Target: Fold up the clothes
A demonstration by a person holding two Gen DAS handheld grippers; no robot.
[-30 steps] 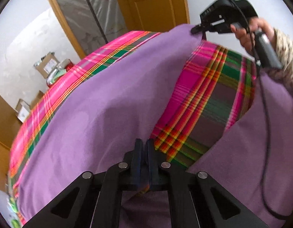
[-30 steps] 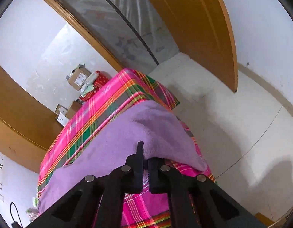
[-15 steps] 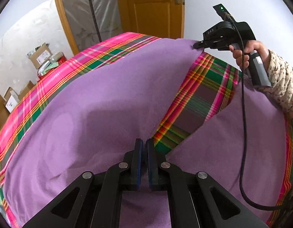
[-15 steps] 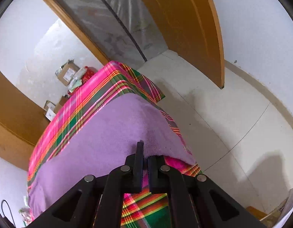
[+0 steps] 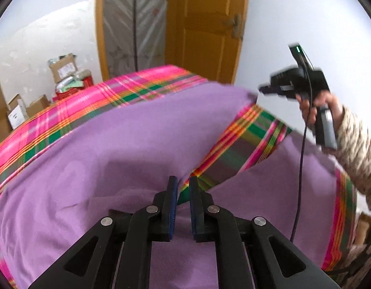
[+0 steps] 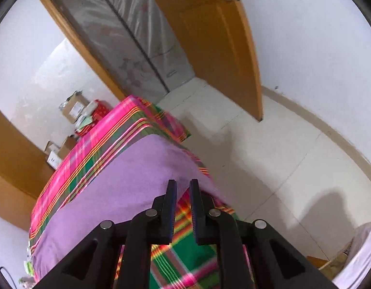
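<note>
A purple garment (image 5: 137, 139) lies spread over a pink and green plaid cover (image 5: 245, 149), with a folded flap leaving a plaid wedge bare. My left gripper (image 5: 183, 183) hovers over the flap's near corner. Its jaws are opening, and only plaid and the purple edge show through the gap. My right gripper (image 5: 261, 89), held in a hand (image 5: 330, 106), sits just off the garment's far corner. In the right wrist view the right gripper (image 6: 183, 185) is opening too. The purple garment (image 6: 142, 173) lies beyond its tips and the plaid cover (image 6: 89, 149) below, with nothing pinched.
A black cable (image 5: 301, 168) hangs from the right gripper across the cloth. Cardboard boxes (image 5: 62, 67) are stacked past the far left edge. An orange door (image 5: 204, 29) stands open beside a plastic-covered doorway (image 5: 135, 24). A pale tiled floor (image 6: 257, 156) lies off the cover's right edge.
Both grippers were shut on the purple cloth's corners; now both have parted and let go. Each has drawn back and risen a little, and the cloth lies flat.
</note>
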